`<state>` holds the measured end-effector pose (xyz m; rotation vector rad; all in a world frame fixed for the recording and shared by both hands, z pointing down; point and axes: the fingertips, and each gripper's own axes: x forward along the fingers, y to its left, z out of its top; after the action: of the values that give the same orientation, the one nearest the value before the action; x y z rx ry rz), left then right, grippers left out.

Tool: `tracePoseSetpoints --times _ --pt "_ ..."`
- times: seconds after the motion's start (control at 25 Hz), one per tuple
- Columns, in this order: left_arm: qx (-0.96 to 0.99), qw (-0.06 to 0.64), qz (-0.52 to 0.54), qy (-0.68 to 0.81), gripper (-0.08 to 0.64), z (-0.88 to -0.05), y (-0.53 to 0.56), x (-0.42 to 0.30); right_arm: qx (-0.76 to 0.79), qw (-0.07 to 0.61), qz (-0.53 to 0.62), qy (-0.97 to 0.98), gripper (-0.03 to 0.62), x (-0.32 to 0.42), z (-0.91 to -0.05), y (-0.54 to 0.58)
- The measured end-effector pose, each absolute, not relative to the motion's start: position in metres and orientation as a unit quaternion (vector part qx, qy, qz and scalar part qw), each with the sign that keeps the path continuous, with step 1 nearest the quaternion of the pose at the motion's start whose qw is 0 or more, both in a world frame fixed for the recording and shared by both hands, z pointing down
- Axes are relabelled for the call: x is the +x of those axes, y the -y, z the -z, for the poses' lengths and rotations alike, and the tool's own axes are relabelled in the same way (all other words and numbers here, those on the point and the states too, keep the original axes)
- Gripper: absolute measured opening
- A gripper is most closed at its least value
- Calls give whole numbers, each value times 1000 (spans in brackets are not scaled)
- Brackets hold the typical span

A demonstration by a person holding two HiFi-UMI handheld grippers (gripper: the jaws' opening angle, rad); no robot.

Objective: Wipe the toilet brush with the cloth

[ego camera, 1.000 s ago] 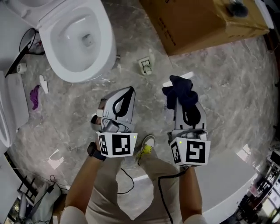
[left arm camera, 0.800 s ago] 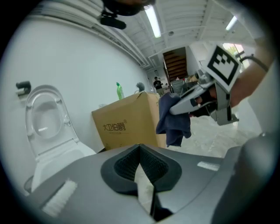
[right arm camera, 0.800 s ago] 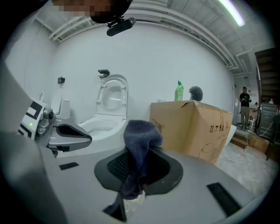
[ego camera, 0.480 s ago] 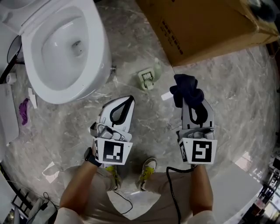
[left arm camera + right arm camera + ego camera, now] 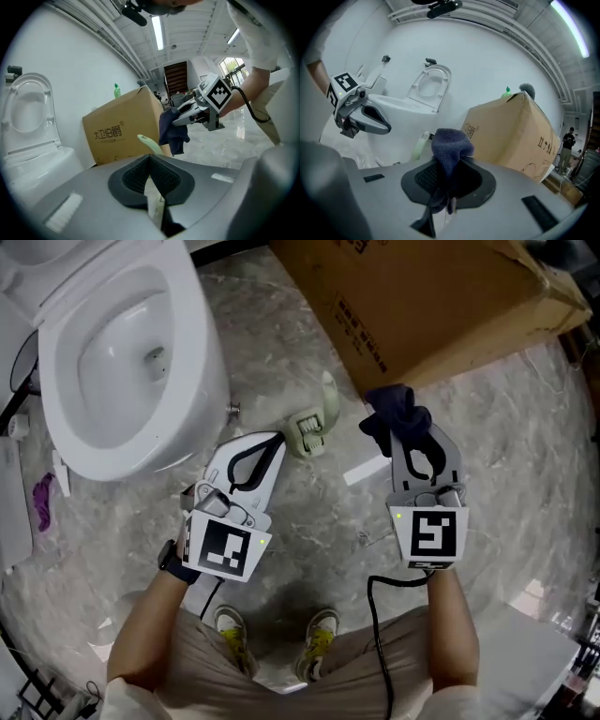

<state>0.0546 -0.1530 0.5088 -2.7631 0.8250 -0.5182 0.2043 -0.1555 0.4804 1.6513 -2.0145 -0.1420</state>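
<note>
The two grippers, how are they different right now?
The right gripper is shut on the dark blue cloth; the left gripper is shut on nothing. The left gripper is nearer the toilet; the right gripper is nearer the cardboard box. Both point forward and carry a marker cube.

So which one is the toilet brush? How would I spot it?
Start at the big white toilet and the brown cardboard box. On the grey marble floor in the gap between them sits the toilet brush, just beyond the tip of the left gripper. It is the only pale green thing on that floor, with a curved handle sticking up.
</note>
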Motion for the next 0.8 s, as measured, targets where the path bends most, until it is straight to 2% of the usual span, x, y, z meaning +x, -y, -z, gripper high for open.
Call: tracePoseSetpoints --times 0.4,0.8 --pt "-937 89 188 -281 0 -546 152 83 592 311 158 727 66 191 -469 164" --pt "-924 74 176 -331 0 -534 169 61 576 390 311 648 64 170 -463 170"
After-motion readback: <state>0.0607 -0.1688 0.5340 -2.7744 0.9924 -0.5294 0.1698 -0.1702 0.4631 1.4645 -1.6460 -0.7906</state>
